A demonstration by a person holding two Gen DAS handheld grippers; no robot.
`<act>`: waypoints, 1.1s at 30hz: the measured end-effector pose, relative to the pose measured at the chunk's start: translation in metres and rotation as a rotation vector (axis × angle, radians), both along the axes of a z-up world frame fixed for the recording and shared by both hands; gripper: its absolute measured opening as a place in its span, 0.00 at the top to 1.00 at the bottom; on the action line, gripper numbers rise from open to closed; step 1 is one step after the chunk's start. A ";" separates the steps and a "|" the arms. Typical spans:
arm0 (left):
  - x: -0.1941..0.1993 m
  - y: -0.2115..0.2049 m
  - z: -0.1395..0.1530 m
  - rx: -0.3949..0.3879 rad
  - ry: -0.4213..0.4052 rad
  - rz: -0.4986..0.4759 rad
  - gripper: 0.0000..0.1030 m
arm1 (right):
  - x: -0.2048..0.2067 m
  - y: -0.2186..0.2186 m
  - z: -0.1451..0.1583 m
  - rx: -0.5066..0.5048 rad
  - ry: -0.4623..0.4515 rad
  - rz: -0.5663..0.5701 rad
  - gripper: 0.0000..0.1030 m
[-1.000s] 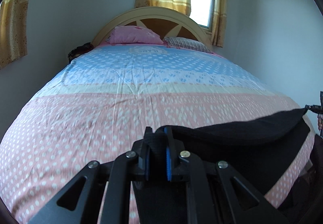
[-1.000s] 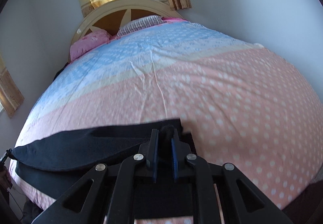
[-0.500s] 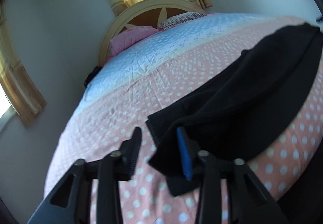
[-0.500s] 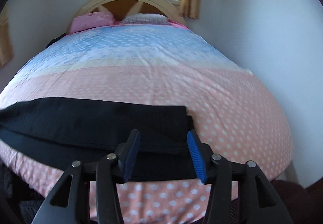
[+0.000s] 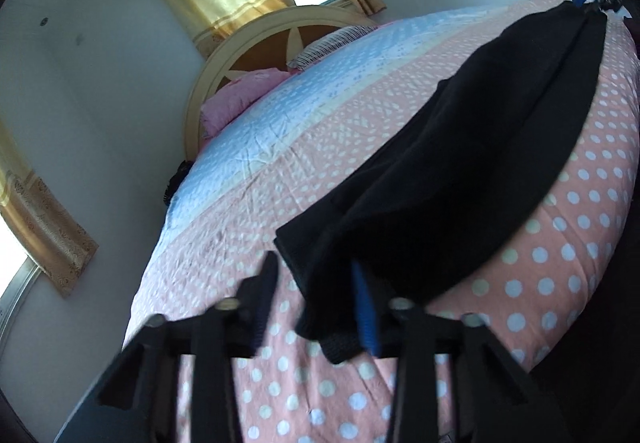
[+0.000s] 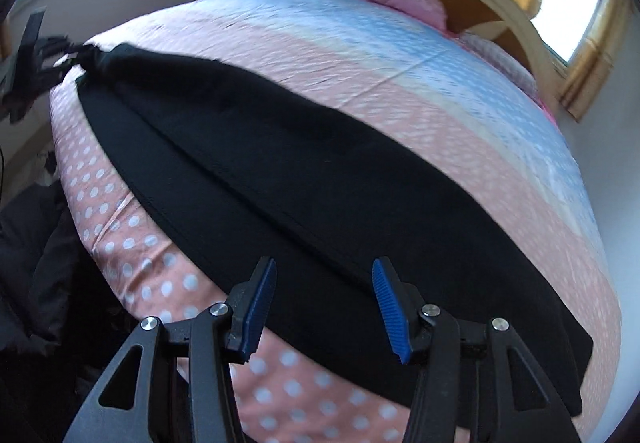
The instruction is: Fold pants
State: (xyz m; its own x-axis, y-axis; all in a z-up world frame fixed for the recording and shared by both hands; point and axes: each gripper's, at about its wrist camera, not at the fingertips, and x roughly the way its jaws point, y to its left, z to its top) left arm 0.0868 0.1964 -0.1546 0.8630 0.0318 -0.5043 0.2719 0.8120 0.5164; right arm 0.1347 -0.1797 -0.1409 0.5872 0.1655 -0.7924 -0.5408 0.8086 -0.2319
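The bed (image 6: 400, 91), in a pink and blue dotted cover, carried the black pants (image 6: 320, 171) laid long across its near edge, one layer over the other, seemingly folded once lengthwise. Folding end to end looked still to do. The right gripper (image 6: 324, 303) hovered wide above the cloth, holding nothing. The left gripper (image 5: 316, 303) stood wide too, the pants' end between its jaws, ungripped. No readable writing showed.

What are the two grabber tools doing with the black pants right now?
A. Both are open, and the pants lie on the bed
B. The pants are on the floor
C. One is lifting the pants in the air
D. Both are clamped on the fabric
A: the left gripper and the right gripper both show spread fingers, and the black pants lie stretched across the polka-dot bedspread.
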 end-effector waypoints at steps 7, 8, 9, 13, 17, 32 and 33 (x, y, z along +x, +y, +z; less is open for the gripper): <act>0.005 0.002 0.016 0.000 -0.010 -0.008 0.86 | 0.021 0.022 -0.013 -0.051 0.019 0.030 0.55; 0.006 0.002 0.017 -0.005 -0.008 -0.011 0.86 | 0.024 0.021 -0.013 -0.032 0.034 0.023 0.75; 0.006 0.003 0.018 -0.010 -0.009 -0.013 0.86 | 0.027 0.021 -0.012 -0.023 0.044 0.015 0.94; 0.007 0.001 0.015 0.012 -0.010 -0.011 0.86 | 0.016 0.021 0.003 -0.020 0.015 0.026 0.97; 0.002 -0.004 0.013 0.071 -0.044 -0.007 0.87 | -0.003 0.014 0.017 -0.021 -0.005 0.044 0.97; -0.021 -0.009 -0.021 0.257 -0.037 -0.052 0.72 | -0.018 0.006 -0.007 -0.068 0.081 0.084 0.71; -0.023 -0.004 -0.021 0.269 -0.040 -0.046 0.58 | -0.022 0.003 -0.004 -0.049 0.090 0.090 0.69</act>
